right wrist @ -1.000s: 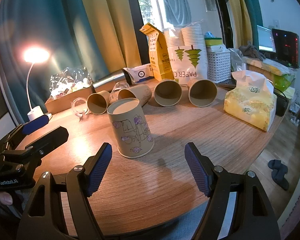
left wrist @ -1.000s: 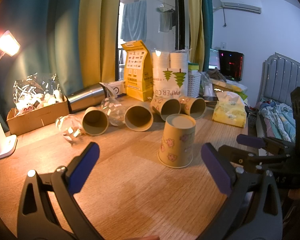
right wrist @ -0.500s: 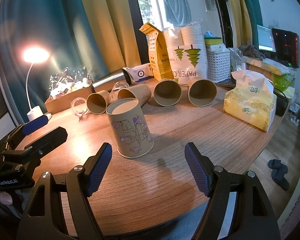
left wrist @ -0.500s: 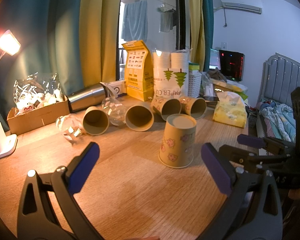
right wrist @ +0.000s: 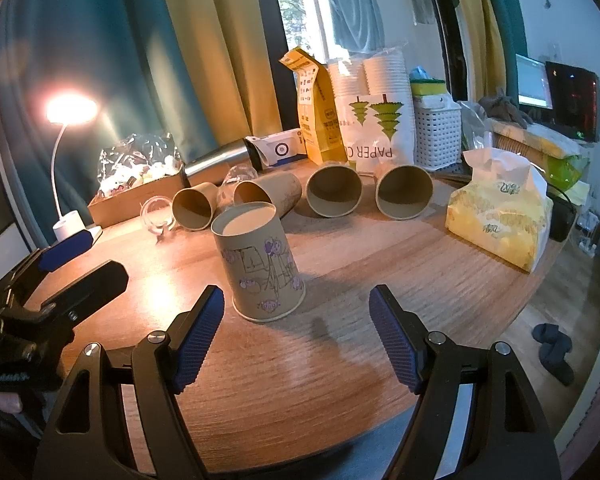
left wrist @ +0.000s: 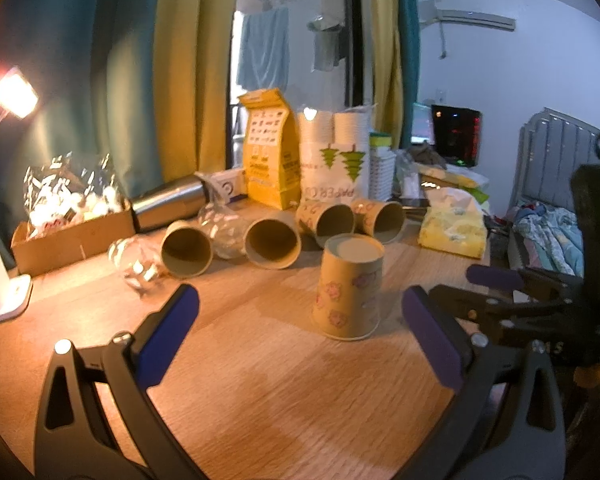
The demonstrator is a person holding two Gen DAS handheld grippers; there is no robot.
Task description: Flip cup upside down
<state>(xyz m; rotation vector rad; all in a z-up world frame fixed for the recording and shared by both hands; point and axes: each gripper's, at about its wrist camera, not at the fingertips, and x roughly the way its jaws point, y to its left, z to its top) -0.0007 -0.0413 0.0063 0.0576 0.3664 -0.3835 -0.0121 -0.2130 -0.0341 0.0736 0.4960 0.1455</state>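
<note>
A tan paper cup with purple drawings (right wrist: 260, 268) stands upside down on the wooden table, base up; it also shows in the left wrist view (left wrist: 350, 286). My right gripper (right wrist: 296, 334) is open and empty, a little short of the cup. My left gripper (left wrist: 300, 334) is open and empty, the cup ahead and slightly right of it. Each gripper shows at the edge of the other's view. Neither touches the cup.
Several paper cups (right wrist: 332, 192) lie on their sides behind it, with clear glasses (left wrist: 134, 258) and a steel flask (left wrist: 168, 204). A tissue pack (right wrist: 500, 220), a cardboard box (left wrist: 72, 236), a lamp (right wrist: 70, 184) and a paper-cup bag (right wrist: 374, 128) ring the table's back edge.
None apart from a slight drift of the left view; the cup stands as before and both grippers stay open.
</note>
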